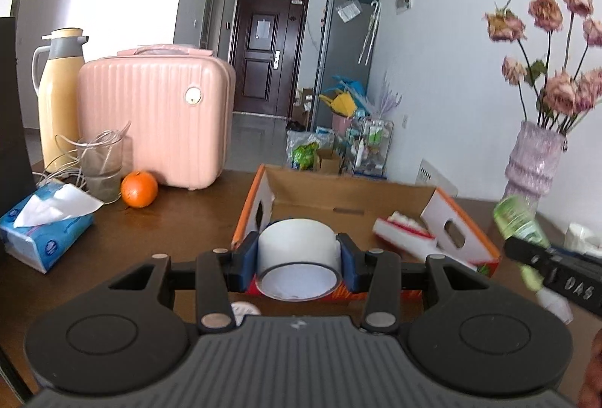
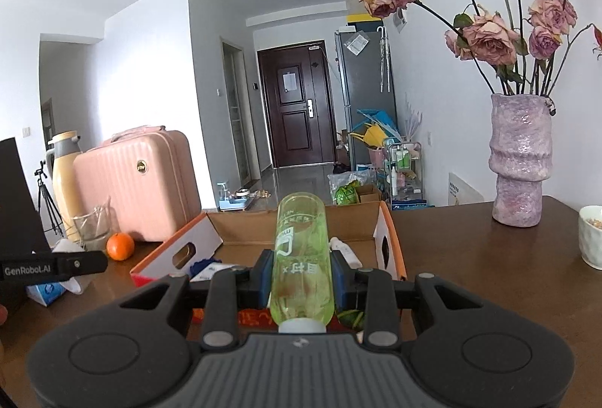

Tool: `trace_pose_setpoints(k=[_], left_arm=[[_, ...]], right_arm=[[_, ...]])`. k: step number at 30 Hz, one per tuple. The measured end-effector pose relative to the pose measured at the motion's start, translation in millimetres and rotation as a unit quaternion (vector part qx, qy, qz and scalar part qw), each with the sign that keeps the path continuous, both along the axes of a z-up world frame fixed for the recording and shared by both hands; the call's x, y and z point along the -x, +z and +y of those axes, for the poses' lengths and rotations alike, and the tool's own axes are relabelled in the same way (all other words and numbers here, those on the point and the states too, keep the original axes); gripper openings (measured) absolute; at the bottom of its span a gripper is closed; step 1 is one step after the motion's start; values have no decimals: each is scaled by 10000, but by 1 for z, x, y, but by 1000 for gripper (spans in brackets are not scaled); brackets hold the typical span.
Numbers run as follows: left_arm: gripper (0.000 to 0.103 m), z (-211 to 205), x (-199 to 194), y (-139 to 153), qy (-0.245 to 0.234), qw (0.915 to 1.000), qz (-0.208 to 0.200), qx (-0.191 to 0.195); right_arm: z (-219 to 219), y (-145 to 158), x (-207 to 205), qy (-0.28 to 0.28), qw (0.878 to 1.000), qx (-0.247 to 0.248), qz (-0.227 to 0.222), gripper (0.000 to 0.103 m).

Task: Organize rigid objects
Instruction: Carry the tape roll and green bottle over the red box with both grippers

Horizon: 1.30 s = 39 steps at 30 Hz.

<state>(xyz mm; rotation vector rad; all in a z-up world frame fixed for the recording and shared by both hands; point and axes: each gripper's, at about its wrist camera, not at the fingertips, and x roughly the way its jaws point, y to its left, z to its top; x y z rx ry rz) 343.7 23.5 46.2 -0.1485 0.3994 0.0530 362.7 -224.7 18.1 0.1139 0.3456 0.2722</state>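
The left gripper (image 1: 300,253) was clamped on a white roll of tape (image 1: 297,250), its blue pads pressed against the two flat sides of the roll, with the hollow core facing the camera. The roll hung in front of the near edge of an open cardboard box (image 1: 338,197) with orange trim and oval handle cut-outs in its white flaps. Inside the box, toward its right side, lay a white and red item (image 1: 404,229) that was too blurred to name.

The right gripper (image 2: 301,280) was closed on a translucent green bottle (image 2: 301,257), which pointed away from the camera with its pale cap nearest the gripper body and its base out over the same box (image 2: 297,227). In the left wrist view this bottle (image 1: 517,223) showed at the right edge, tilted, gripped by the black fingers of the right gripper (image 1: 526,255).

The box sat on a dark brown wooden worktop (image 1: 150,238). To its left stood a pink hard-shell case (image 1: 154,122), a cream thermos jug (image 1: 60,95), a glass (image 1: 101,163) and an orange (image 1: 139,189), with a blue pack of tissues (image 1: 41,227) nearer the camera. On the right of the worktop stood a lilac vase (image 2: 521,159) of faded pink roses, and a white bowl (image 2: 590,235) sat at the right edge.
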Motion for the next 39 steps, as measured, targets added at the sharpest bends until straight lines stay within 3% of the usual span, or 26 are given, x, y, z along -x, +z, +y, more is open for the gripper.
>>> trace_pose_setpoints(k=[14,39], left_arm=[[44,-21,-44,14,171,9997,-179,-31],[44,-19,-112,2,276,9995,122,-33]], right_arm=[[7,3,-38,-7,9999,122,-58,30],[19,-5,-100,22,9999,138,77,30]])
